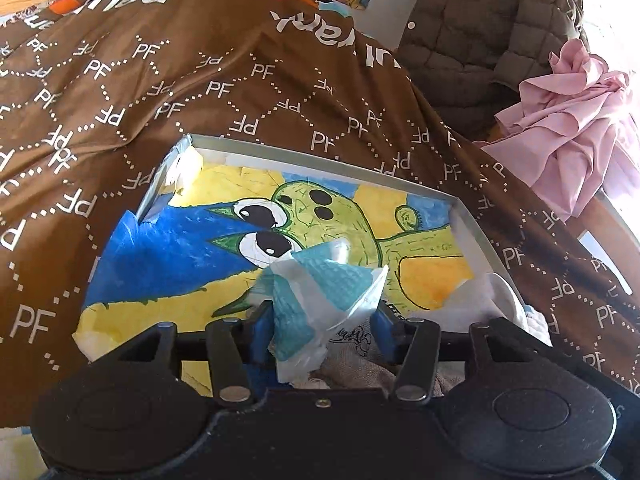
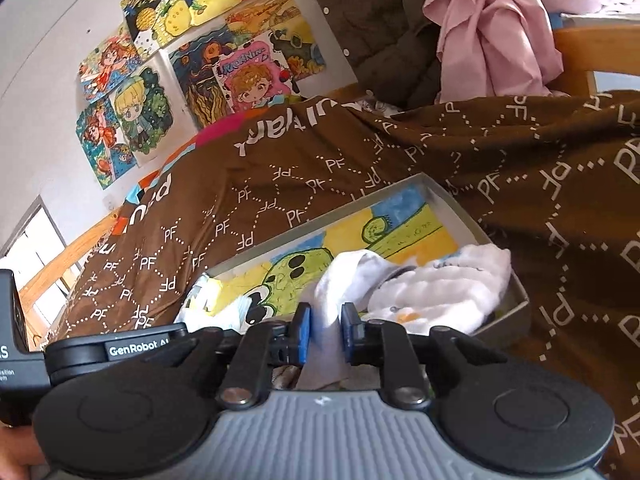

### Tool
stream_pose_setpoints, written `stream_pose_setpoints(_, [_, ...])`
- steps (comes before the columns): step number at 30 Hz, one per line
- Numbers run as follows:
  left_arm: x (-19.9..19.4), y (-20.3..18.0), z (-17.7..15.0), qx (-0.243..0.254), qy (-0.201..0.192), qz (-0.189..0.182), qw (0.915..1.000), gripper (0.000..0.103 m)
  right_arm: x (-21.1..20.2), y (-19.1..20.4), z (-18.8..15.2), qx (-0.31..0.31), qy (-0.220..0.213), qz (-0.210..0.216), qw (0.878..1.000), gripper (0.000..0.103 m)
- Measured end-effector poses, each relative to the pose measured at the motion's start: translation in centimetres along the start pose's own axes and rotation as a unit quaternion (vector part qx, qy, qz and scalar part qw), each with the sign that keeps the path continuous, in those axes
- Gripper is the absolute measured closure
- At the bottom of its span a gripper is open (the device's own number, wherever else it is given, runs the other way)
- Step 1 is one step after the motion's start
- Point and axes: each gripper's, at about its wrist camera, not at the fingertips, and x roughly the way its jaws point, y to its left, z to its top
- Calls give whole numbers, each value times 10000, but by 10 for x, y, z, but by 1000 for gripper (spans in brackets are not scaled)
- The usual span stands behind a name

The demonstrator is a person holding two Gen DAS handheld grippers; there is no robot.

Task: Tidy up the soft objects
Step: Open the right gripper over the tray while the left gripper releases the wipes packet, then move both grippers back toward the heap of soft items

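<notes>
The left gripper (image 1: 324, 316) has its blue-padded fingers (image 1: 262, 316) spread fairly wide, with a crumpled white and teal soft piece (image 1: 320, 292) lying between them, against the left pad; whether it is truly gripped I cannot tell. The right gripper (image 2: 324, 330) has its jaws drawn close on a white sock (image 2: 340, 280), pinching the fabric between the blue pads.

Both tools hang over the near edge of a shallow grey box (image 1: 472, 232), whose floor is lined with a painted drawing of a green cactus creature (image 1: 328, 216) on yellow and blue. A fluffy white sock (image 2: 448, 284) lies in the box's near right corner.

The box sits on a brown blanket (image 1: 240, 80) printed with white "PF" letters. Beyond it to the right are a brown quilted jacket (image 1: 480, 28) and a bunched pink cloth (image 1: 572, 120). Children's paintings (image 2: 192, 68) cover the far wall.
</notes>
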Motion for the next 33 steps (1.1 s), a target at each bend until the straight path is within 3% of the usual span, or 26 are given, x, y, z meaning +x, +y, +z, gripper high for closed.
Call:
stream_pose_setpoints(9, [-20,-6,-1,141,-127,52,9998,31,-21,-2,7,45,-183,-65,9998,50])
stream_pose_setpoints(13, [-37,-13,-3,314,-258,105,9991,18,-39,0,11,-39,-346,-175,9992,37])
stream_pose_setpoints(15, [-49,-15,-4,353,-346,98,9987,15,-49,1,13,-5,-408,-201,9990,25])
stream_pose_setpoints(22, [-92,-23,-8,439,-643,48,9970,2,-92,5,13,52,-581,-156,9982,12])
stream_pose_setpoints(33, [-163,-24,-36,544,-992,90,9935,1,-158,25,-3,-120,-788,-190,9966,1])
